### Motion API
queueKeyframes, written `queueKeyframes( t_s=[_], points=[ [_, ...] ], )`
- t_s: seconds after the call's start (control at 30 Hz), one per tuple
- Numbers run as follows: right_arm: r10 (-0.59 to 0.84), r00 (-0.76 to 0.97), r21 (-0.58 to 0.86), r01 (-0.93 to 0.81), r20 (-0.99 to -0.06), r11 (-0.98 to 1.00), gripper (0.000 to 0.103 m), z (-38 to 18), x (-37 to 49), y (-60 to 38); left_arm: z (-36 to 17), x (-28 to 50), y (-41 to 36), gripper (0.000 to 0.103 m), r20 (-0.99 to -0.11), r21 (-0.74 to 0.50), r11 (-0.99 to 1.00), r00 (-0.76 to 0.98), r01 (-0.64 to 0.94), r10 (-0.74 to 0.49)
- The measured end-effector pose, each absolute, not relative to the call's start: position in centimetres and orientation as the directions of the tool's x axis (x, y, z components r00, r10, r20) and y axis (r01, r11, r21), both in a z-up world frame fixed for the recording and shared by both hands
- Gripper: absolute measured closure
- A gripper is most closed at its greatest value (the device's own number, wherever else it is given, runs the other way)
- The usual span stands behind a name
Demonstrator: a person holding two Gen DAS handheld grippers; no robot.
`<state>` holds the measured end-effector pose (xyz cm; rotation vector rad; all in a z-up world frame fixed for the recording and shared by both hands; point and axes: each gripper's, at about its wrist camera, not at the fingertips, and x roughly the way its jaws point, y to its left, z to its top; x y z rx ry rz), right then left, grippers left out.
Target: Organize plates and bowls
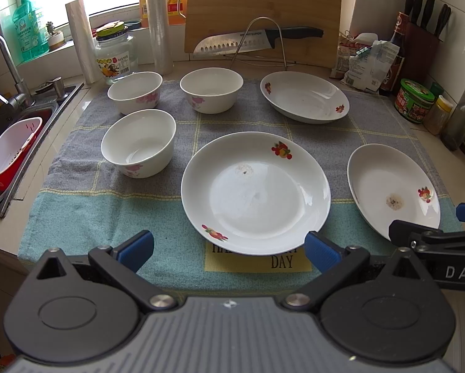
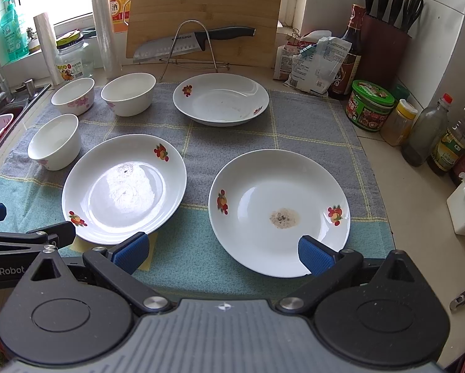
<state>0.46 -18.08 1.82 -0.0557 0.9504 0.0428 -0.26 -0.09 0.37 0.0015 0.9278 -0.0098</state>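
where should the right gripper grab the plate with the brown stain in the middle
Take the stained plate by its near rim, coming in low from the front edge of the cloth. The plate lies flat and shallow, and its raised rim is the only part thin enough to pinch. The right gripper is open, and that edge lies between its fingers.

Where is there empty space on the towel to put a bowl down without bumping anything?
The biggest bare patch on the towel lies right of the far plate, behind the stained plate. A smaller patch sits among the three plates. The left side is crowded with three bowls and the middle plate.
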Motion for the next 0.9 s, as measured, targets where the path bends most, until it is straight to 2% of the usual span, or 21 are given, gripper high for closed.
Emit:
queueKeyframes(
  t_s=[0.9],
  points=[
    [0.009, 0.582, -0.032, -0.060, -0.813, 0.998, 0.000, 2.30, 0.60, -18.25, 0.61, -0.13, -0.15, 0.001, -0.803, -0.007, 1.000, 0.596, 0.004, -0.008]
  ],
)
